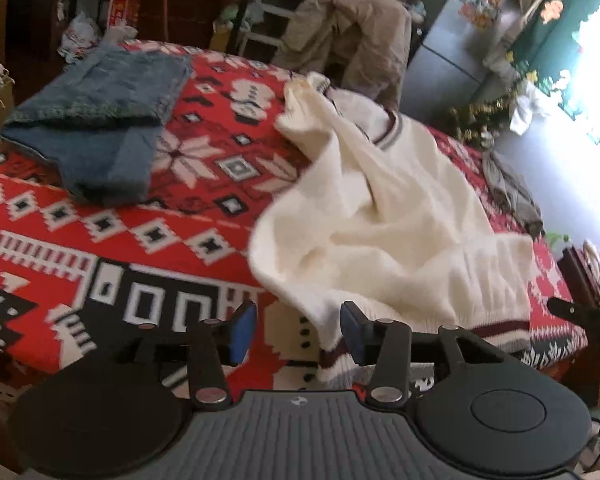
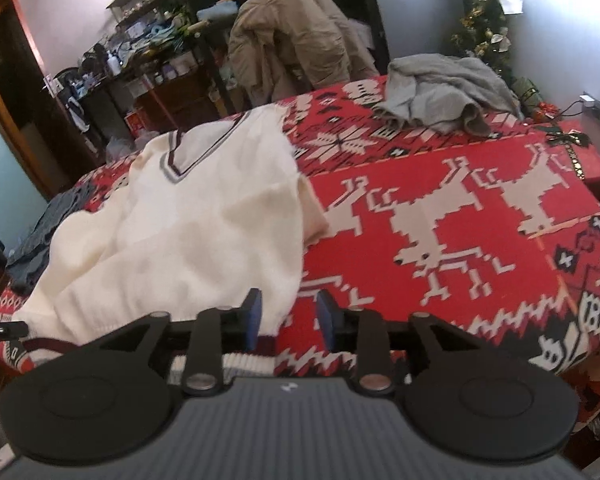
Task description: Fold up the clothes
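A cream V-neck sweater (image 1: 380, 208) with grey and maroon trim lies rumpled on a red patterned blanket (image 1: 100, 240). My left gripper (image 1: 298, 334) stands open at the sweater's near left corner. The striped hem hangs in the gap, close to the right pad (image 1: 352, 336), and is not pinched. In the right wrist view the same sweater (image 2: 188, 216) spreads to the left. My right gripper (image 2: 290, 316) is open at its near right corner, with the hem edge beside the left pad (image 2: 254, 316).
Folded blue denim (image 1: 100, 120) lies at the blanket's far left. A crumpled grey garment (image 2: 440, 92) sits at the far right. A tan jacket (image 2: 296, 36) hangs over a chair behind the bed. Reindeer-patterned blanket (image 2: 460, 220) lies bare to the right of the sweater.
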Available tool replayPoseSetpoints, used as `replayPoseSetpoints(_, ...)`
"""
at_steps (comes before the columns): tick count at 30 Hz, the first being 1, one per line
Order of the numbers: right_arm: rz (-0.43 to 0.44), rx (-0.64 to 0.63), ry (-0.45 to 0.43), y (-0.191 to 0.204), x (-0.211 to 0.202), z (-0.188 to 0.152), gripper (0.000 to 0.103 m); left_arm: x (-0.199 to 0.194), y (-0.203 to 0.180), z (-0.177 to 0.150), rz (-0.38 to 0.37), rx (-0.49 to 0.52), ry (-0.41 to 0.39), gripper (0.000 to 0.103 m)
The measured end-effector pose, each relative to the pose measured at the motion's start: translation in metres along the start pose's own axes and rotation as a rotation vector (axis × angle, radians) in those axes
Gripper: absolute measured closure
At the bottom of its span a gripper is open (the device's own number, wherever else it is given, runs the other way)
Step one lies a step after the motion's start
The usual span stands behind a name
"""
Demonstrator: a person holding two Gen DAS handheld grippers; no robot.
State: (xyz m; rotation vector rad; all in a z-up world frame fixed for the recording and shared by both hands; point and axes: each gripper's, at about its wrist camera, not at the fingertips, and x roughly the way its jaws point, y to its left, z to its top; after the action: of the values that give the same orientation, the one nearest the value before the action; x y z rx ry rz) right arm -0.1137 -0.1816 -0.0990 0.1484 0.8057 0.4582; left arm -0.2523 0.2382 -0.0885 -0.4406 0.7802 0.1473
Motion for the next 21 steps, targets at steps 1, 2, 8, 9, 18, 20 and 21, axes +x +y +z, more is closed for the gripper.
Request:
replayPoseSetpoints(1, -0.002, -0.004, -0.003, 0.000, -0.001, 0.003, 0.057, -0.003, 0.001, 0.003, 0.003, -0.002, -0.011, 0.056)
replayPoseSetpoints(2, -0.004, -0.010, -0.005, 0.000, -0.001, 0.005, 0.056, -0.006, 0.003, 0.005, 0.006, -0.004, -0.023, 0.055)
replayPoseSetpoints(8, -0.001, -0.056, -0.022, 0.005, 0.003, 0.027, 0.040, 0.001, -0.003, 0.041, -0.041, 0.036, -0.067, 0.044)
replayPoseSetpoints(9, 0.001, -0.069, -0.026, 0.008, 0.005, 0.032, 0.033, 0.005, -0.005, 0.048, -0.043, 0.051, -0.076, 0.042)
replayPoseSetpoints(18, -0.024, -0.225, 0.010, 0.037, 0.041, 0.095, 0.002, 0.063, -0.020, 0.126, -0.028, 0.214, -0.070, 0.041)
replayPoseSetpoints(20, -0.075, -0.277, -0.023, 0.045, 0.050, 0.110, 0.001, 0.082, -0.025, 0.144, -0.007, 0.266, -0.066, 0.041)
replayPoseSetpoints(21, -0.088, -0.300, -0.014, 0.048, 0.058, 0.118, 0.001, 0.092, -0.027, 0.152, 0.012, 0.284, -0.066, 0.041)
